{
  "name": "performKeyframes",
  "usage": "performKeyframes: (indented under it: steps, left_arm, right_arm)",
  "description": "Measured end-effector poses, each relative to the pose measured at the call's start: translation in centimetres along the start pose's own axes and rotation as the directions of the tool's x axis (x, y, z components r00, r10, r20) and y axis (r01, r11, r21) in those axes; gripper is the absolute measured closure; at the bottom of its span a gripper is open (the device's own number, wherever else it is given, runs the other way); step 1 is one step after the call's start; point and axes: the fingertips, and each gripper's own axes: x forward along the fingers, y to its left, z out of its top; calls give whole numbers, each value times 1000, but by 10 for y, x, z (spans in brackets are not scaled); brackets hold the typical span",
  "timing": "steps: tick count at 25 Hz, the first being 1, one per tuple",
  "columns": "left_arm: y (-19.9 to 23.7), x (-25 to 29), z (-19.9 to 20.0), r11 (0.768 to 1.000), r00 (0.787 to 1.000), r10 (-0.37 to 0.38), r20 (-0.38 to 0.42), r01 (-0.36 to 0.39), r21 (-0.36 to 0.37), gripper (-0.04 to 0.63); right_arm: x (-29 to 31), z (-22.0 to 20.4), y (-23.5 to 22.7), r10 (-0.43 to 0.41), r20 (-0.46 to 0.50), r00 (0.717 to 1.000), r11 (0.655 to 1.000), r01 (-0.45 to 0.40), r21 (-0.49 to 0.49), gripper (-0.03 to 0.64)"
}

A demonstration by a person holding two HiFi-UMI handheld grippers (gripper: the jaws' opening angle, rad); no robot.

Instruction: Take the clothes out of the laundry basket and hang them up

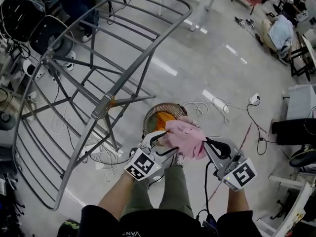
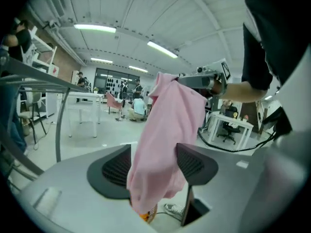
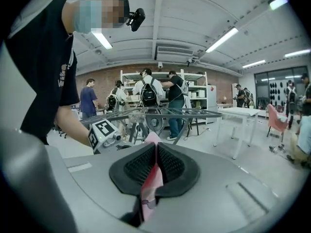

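A pink garment [image 1: 185, 137] hangs in the air between my two grippers, above a round laundry basket [image 1: 157, 111] with orange cloth inside. My right gripper [image 1: 210, 144] is shut on the garment's upper edge; in the right gripper view its pads [image 3: 167, 166] pinch the pink fabric [image 3: 153, 181]. My left gripper [image 1: 160, 142] is open, its pads standing wide apart with the garment [image 2: 167, 140] draping loosely down between them. The grey metal drying rack [image 1: 98, 83] stands to the left of the basket, its bars bare. The left gripper's marker cube [image 3: 103, 132] shows in the right gripper view.
A power strip with white cables [image 1: 219, 104] lies on the floor right of the basket. A person sits on the floor [image 1: 279, 31] at the far right. Chairs and gear [image 1: 29, 23] crowd the left edge. White tables [image 2: 82, 98] and shelves with people [image 3: 155, 93] stand farther off.
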Motion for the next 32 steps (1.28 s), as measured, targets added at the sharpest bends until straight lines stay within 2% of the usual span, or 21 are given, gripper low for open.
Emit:
performKeyframes:
  steps: [2,6,7,8,10,13,15,18,21,26,29,32]
  left_arm:
    - [-5,4,16,999,999,-51,18,51,7,322]
    - [-19,2,30,986,988,-150,-31,152,73,339]
    - [-22,0,31,982,985,-163,-50,167,88,425]
    - [-22,-3,32,981,985,-157,-65,164,101,557]
    - [-12,-12,39,988,993,-88,-77,97,124,568]
    - [14,-37,58,990,997,58,-52,-51,135,572]
    - [29,-54,74,983,991,131,-30,-126,134,574]
    - [42,-72,97,970,978,209,10,-208,123,574]
    - [47,-85,120,965,966,248,71,-253,75,575]
    - [50,-114,162,959,936,283,210,-270,-89,575]
    - [55,-129,190,945,912,318,260,-282,-168,576]
    - [61,-136,211,937,900,341,272,-303,-175,577]
  right_arm:
    - [-6,10,6,-7,18,1000,1000,7,0,600]
    - [-17,19,17,-27,39,999,999,26,21,600]
    - [-19,19,20,-35,44,998,999,34,30,600]
    - [-21,19,21,-49,50,998,998,47,41,600]
    - [-25,15,25,-100,61,993,993,96,70,600]
    - [-23,1,41,-179,44,983,977,172,123,599]
    - [-15,-8,59,-191,25,981,969,185,163,598]
    - [3,-20,80,-165,21,986,965,157,208,597]
    - [25,-29,95,-113,29,993,971,105,213,594]
    - [47,-48,117,5,-13,1000,950,-1,312,555]
    - [47,-69,113,30,-56,998,942,-10,335,532]
    - [48,-96,101,20,-117,993,938,22,346,525]
